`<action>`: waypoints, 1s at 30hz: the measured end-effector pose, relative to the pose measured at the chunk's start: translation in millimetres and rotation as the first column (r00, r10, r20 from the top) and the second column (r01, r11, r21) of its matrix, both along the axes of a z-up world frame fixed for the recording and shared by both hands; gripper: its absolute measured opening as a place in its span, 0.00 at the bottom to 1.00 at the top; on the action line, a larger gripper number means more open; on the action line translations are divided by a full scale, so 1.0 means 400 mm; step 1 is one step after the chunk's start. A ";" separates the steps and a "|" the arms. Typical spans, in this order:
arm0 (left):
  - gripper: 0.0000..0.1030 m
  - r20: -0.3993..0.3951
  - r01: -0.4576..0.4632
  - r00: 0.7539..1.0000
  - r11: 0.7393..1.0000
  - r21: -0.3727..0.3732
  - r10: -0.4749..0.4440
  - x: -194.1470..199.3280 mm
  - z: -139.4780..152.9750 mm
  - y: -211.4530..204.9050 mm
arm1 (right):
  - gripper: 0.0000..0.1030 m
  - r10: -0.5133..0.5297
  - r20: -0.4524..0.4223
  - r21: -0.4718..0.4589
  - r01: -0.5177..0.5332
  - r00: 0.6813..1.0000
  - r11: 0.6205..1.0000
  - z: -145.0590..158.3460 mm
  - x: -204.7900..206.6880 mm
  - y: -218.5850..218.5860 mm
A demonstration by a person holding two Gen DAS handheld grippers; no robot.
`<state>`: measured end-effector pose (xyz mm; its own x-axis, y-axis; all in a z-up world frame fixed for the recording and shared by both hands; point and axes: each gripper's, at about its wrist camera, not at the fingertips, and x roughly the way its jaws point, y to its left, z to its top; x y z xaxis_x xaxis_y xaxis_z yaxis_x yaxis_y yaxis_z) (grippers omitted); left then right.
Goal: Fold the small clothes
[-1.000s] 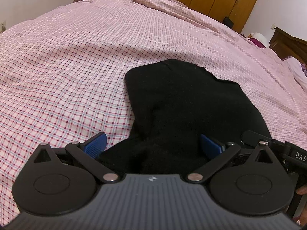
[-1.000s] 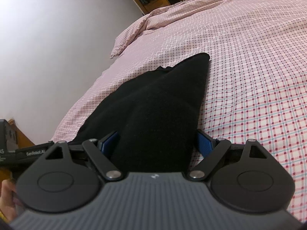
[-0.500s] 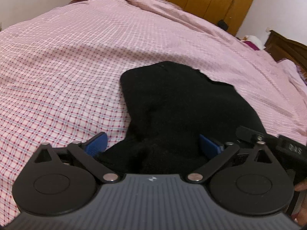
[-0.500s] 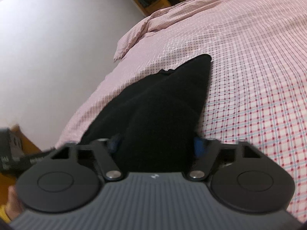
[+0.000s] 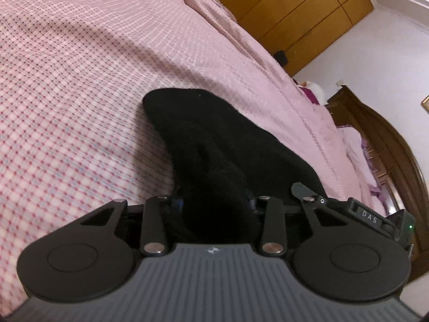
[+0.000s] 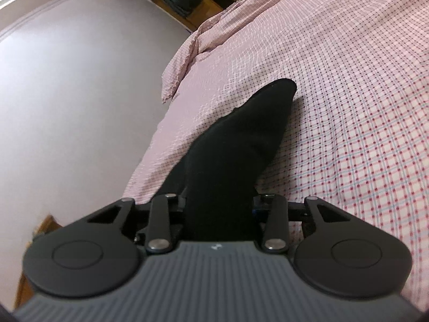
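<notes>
A small black garment (image 5: 214,139) lies on the pink checked bedspread (image 5: 80,107), its near edge bunched up. My left gripper (image 5: 214,204) has its jaws closing, and the pads press on that bunched edge from both sides. In the right wrist view the same black garment (image 6: 241,139) runs away from me as a long tapering strip. My right gripper (image 6: 218,201) is also closing, its pads squeezing the near end of the cloth. The blue pads are mostly hidden by the fabric.
The other gripper's black housing (image 5: 370,218) sits just right of the left one. A wooden wardrobe (image 5: 295,13) and a dark wooden bed end (image 5: 388,147) stand beyond the bed. A white wall (image 6: 80,80) runs along the bed's left edge, with a pillow (image 6: 214,26) far back.
Both pairs of jaws have narrowed from wide apart onto the black cloth. Both views have tilted as the wrists rolled, and the garment's near edge has gathered between the fingers.
</notes>
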<state>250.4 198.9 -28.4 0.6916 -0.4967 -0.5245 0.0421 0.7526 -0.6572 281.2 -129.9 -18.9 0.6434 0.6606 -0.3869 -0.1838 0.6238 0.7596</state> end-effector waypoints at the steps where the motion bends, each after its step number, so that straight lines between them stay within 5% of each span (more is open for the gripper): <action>1: 0.40 -0.002 0.009 1.000 1.000 -0.008 -0.009 -0.008 0.007 -0.009 | 0.38 -0.003 -0.009 0.005 0.003 1.000 1.000 0.009 -0.008 -0.007; 9: 0.34 0.016 0.103 0.995 0.991 -0.086 -0.102 -0.108 0.058 -0.123 | 0.37 -0.022 -0.060 0.034 0.024 0.998 0.999 0.064 -0.096 -0.108; 19: 0.34 -0.017 0.231 0.972 0.969 -0.092 -0.234 -0.243 0.074 -0.324 | 0.37 -0.068 -0.038 -0.065 0.065 0.997 0.996 0.131 -0.291 -0.293; 25: 0.37 -0.098 0.227 0.971 0.970 0.085 -0.218 -0.310 0.025 -0.417 | 0.40 -0.104 -0.079 -0.222 0.085 0.991 0.971 0.049 -0.352 -0.362; 27: 0.54 -0.111 0.209 0.974 0.969 0.135 -0.195 -0.334 0.007 -0.435 | 0.51 -0.097 -0.085 -0.314 0.066 0.992 0.947 -0.003 -0.359 -0.355; 30: 0.60 -0.110 0.189 0.979 0.962 0.197 -0.170 -0.351 0.012 -0.454 | 0.56 -0.095 -0.032 -0.349 0.078 0.995 0.934 -0.037 -0.377 -0.353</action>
